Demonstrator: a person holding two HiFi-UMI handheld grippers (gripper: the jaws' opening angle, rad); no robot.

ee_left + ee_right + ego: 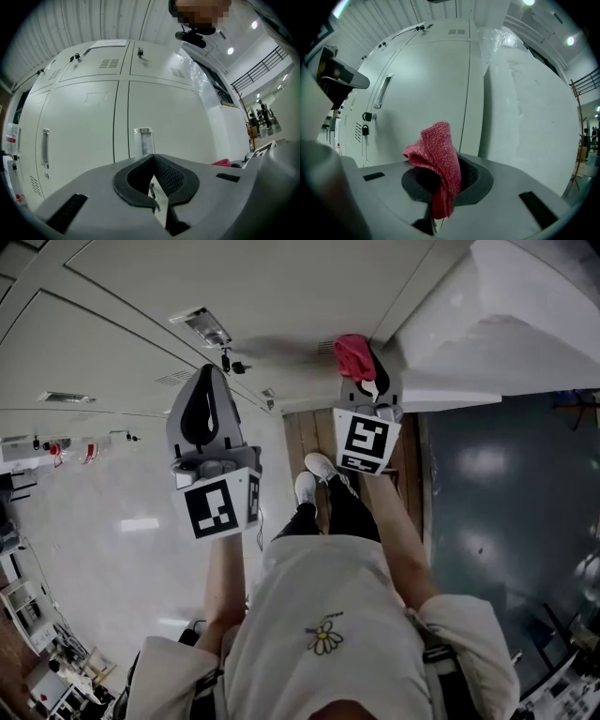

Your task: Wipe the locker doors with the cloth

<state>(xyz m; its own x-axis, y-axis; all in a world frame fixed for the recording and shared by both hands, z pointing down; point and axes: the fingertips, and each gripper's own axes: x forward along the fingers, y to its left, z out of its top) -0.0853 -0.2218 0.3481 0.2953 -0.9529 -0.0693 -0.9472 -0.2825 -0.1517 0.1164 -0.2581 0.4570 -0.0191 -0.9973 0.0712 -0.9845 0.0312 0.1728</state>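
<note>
While my right tool [449,174] pinches the red cloth [438,150], bunched up close to the pale locker doors [426,89], I see my left tool [153,158] beside it, jaws together on nothing, facing the same doors. Whether the cloth touches them I cannot tell.

Dim overhead light w/ glare on floor [141,523], strong fisheye warp, dark vignette at edges.
</note>
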